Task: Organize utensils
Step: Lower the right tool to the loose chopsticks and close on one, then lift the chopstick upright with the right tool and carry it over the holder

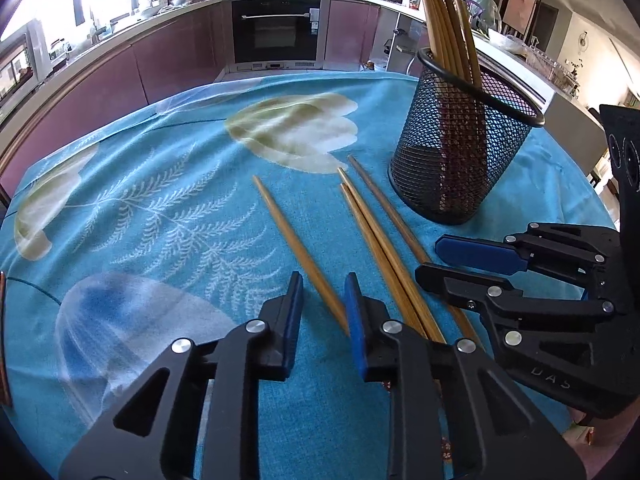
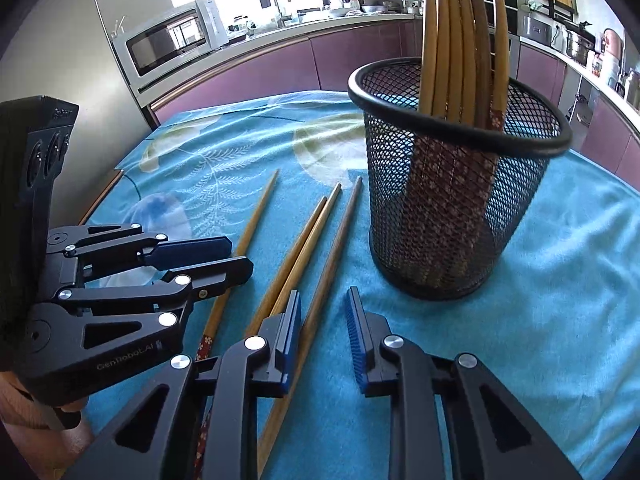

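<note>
Judging progress, I counted several chopsticks upright in the mesh holder; four chopsticks lay loose on the blue cloth. Left gripper and right gripper stood narrowly parted, each straddling one, neither clamped.

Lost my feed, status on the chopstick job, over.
Left gripper and right gripper open, each over one loose chopstick, none gripped. Four loose chopsticks on the tablecloth; mesh holder upright, part filled. Path clear.
</note>
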Tool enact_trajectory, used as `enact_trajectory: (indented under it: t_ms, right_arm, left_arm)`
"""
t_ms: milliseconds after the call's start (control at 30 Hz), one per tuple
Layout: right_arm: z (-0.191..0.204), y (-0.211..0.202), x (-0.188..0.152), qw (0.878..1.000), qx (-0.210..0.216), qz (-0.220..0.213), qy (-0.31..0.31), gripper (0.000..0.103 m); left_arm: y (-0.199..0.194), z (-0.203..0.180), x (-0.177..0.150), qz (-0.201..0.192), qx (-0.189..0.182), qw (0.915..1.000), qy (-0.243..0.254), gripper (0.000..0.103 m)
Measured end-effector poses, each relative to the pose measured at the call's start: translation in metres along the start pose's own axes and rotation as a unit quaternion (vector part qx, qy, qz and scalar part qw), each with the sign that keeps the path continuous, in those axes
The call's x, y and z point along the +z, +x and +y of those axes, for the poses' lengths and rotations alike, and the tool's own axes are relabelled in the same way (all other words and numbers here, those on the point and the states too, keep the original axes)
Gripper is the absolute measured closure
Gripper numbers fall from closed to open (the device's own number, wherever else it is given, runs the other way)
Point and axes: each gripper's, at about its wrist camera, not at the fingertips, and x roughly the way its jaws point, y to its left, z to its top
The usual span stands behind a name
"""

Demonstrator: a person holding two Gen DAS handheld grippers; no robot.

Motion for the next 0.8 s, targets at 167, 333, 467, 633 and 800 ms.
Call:
enact_trajectory:
  t_ms: [167,333,467,633,800]
  right_arm:
    - [-0.005,0.001,0.002,1.000,0.014,0.000,0.016,0.094]
    - [-0.009,-0.001,0.000,0.999,0.025,0.001,0.029,0.096]
    - [-0.009,-0.005,-0.002,0.999,0.032,0.000,0.030,0.097]
    - [-0.007,-0.011,-0.007,0.999,0.036,0.003,0.022,0.097]
    - [-0.004,-0.010,-0.008,0.999,0.038,0.008,0.015,0.097]
  left_arm:
    - [0.001,0.004,0.000,-0.004,0.001,0.9998,-0.019,0.092]
    - [0.000,0.007,-0.002,-0.005,-0.003,0.9994,-0.035,0.095]
    - [-0.003,0.008,-0.006,-0.006,-0.007,0.9990,-0.044,0.095]
    - [-0.009,0.009,-0.012,-0.005,-0.019,0.9988,-0.046,0.096]
    - [-0.011,0.005,-0.018,0.000,-0.030,0.9989,-0.036,0.095]
